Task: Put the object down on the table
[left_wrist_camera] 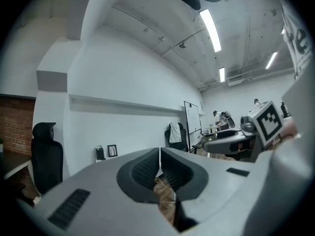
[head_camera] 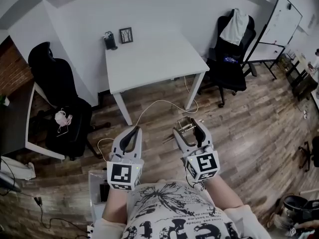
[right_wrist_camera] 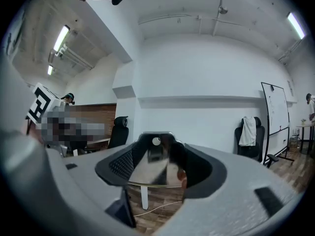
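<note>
Shiny metal object [right_wrist_camera: 150,168], one, clamped in right tool [head_camera: 188,129]; left tool [left_wrist_camera: 160,157] jaws together; one white table [head_camera: 154,59].

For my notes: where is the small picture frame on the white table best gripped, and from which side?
Probably its top edge, from above, with the jaws across its thin depth. The picture frame stands upright near the far left corner of the table, and a dark object sits close on its left, so that side is crowded.
</note>
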`<state>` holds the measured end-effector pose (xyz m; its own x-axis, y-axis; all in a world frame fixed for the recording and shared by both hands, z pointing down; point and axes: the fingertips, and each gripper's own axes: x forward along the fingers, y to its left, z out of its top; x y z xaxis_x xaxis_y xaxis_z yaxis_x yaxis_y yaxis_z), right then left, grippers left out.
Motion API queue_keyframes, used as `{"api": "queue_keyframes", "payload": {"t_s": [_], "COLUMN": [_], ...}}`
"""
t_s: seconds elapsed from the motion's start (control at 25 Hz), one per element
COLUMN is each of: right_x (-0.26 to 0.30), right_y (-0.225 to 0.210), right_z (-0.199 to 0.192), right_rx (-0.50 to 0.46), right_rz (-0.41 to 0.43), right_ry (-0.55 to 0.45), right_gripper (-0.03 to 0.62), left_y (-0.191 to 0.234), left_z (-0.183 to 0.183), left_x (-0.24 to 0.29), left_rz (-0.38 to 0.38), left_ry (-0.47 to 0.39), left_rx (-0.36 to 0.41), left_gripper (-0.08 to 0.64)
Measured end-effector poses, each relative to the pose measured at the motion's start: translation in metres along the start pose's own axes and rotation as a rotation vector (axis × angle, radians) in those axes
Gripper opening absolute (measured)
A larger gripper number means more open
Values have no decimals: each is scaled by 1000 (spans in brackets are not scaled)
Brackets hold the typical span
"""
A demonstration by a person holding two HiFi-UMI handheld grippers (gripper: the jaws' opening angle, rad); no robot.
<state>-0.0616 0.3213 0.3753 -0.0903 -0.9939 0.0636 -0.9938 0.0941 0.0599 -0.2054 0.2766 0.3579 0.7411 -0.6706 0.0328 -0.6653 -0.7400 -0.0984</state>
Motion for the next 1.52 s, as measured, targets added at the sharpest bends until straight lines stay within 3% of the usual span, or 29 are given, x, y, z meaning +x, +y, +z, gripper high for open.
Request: {"api": "queue_keyframes", "payload": {"t_s": [0.32, 0.68, 1.04, 1.52], "right_x": [16, 76, 201, 368], "right_y": [-10, -33, -106, -211], "right_z": [-4, -12, -11, -16], "right_rx": [38, 32, 66, 36], "right_rz": [-6, 42, 123, 205], "right_ry": [28, 32, 53, 103], "right_gripper": [279, 279, 279, 278], "left_y": [5, 30, 84, 147], "left_z": [-7, -21, -17, -26], "left_x": [8, 56, 166, 339], "left_rz": [-5, 58, 166, 263], "left_ry": [32, 54, 69, 110], "left_rx": [-31, -52, -1, -24], "left_gripper": [12, 12, 12, 12]}}
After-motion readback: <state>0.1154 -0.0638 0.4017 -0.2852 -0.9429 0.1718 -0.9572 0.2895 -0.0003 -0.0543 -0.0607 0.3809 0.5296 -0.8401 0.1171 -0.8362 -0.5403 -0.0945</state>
